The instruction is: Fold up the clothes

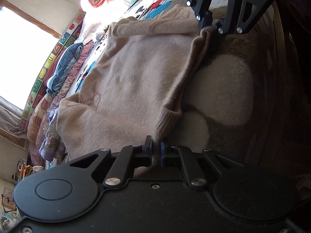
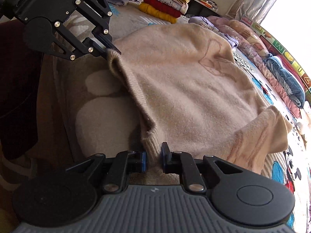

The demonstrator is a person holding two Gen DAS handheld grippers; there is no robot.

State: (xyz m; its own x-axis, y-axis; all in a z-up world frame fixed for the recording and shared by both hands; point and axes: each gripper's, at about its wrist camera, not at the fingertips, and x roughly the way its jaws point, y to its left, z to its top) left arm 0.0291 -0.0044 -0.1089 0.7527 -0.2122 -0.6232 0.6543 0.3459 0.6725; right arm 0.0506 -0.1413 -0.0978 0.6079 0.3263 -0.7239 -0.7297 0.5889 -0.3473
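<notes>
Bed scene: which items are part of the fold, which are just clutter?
In the job:
- sweater, spread on the bed
- left gripper, shut on the sweater's ribbed hem
- right gripper, shut on the same hem, other corner

Lying about:
- folded stack of clothes at the far end
- quilts by the window
- cartoon blanket under the sweater

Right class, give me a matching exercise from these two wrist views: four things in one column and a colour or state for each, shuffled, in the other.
Things:
1. sweater
2. left gripper
3. folded stack
4. quilt by the window

States:
A. blue
B. pale pink, spread on the bed
C. yellow at the bottom, red above
D. shut on a ribbed hem corner

Pairs: 1-B, 2-D, 3-C, 4-A
</notes>
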